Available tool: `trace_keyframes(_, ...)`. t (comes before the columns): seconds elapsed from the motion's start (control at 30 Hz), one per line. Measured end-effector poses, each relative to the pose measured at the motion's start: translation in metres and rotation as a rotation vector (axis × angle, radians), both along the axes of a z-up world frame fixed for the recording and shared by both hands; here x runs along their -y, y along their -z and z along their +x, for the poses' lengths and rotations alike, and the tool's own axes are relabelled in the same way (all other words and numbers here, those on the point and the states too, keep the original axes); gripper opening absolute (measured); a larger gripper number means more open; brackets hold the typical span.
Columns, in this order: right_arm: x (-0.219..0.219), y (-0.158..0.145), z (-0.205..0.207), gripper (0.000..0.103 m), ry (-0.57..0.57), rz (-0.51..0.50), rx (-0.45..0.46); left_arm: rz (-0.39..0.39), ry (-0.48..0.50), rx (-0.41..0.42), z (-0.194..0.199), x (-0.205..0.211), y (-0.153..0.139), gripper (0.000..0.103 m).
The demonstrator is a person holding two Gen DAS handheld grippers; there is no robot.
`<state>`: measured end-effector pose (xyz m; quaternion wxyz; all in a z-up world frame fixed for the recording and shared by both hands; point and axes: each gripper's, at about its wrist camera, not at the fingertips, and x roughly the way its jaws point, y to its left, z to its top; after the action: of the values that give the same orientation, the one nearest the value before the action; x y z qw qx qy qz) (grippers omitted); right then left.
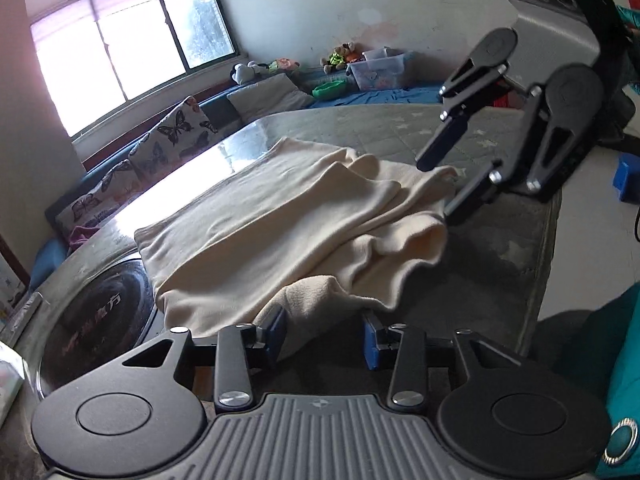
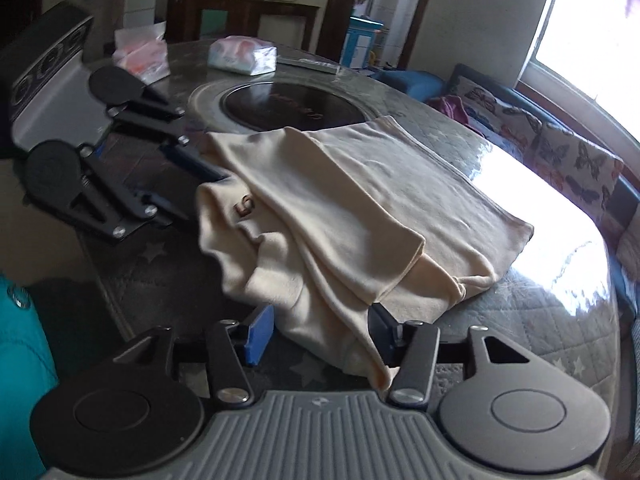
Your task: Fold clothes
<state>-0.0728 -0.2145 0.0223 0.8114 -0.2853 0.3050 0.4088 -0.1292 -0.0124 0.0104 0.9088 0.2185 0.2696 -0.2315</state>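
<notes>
Two handheld grippers are seen at opposite ends of a cream garment (image 1: 280,216) spread over a round glass-topped table (image 1: 360,128). From the left wrist view, the left gripper (image 1: 325,334) is held with its blue-padded fingers (image 1: 276,330) spread apart, and a bunched fold of the cream cloth is lodged in the gap between them without being pinched. Ahead and to its right, the right gripper (image 1: 438,184) is seen with its jaws parted at the far corner of the garment, one dark fingertip just touching the cloth edge. From the right wrist view, the right gripper (image 2: 320,336) is likewise shown spread, a hanging fold of the fabric draped between its pads and over its right-hand finger (image 2: 384,330). Ahead and to its left, the left gripper (image 2: 192,184) is met at the other end of the cloth, where a small brown mark (image 2: 244,208) is visible. Beyond the garment, a dark round inset (image 2: 292,106) is set in the tabletop, with tissue packs (image 2: 242,56) farther off. Butterfly-print cushions (image 1: 168,136) are lined below the window (image 1: 132,48).
</notes>
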Motion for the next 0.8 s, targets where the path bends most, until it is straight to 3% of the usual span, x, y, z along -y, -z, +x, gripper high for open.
trace_keyframes(0.03, 0.0, 0.001, -0.002, 0.061, -0.012, -0.007, 0.008, -0.011, -0.008, 0.006, 0.002, -0.002, -0.002, 0.024)
trace_keyframes(0.13, -0.003, 0.004, -0.008, 0.066, -0.038, -0.019, 0.034, -0.042, -0.029, 0.023, 0.006, -0.007, -0.007, 0.016)
trace_keyframes(0.27, -0.007, 0.008, -0.014, 0.072, -0.069, -0.032, 0.071, -0.043, -0.027, 0.035, 0.01, -0.008, -0.012, 0.016)
trace_keyframes(0.37, -0.008, 0.009, -0.016, 0.074, -0.091, -0.042, 0.074, 0.003, -0.008, 0.04, 0.006, -0.005, -0.009, 0.022)
trace_keyframes(0.47, -0.008, 0.01, -0.016, 0.075, -0.098, -0.043, 0.079, 0.053, -0.011, 0.059, -0.002, -0.002, -0.003, 0.042)
trace_keyframes(0.67, -0.006, 0.013, -0.013, 0.077, -0.081, -0.017, 0.074, 0.083, 0.013, 0.078, -0.005, 0.004, 0.007, 0.046)
trace_keyframes(0.77, -0.007, 0.014, -0.011, 0.077, -0.086, -0.016, 0.089, 0.106, 0.05, 0.103, -0.005, 0.01, 0.012, 0.042)
trace_keyframes(0.8, -0.007, 0.014, -0.011, 0.077, -0.088, -0.016, 0.094, 0.099, 0.054, 0.105, -0.004, 0.011, 0.012, 0.029)
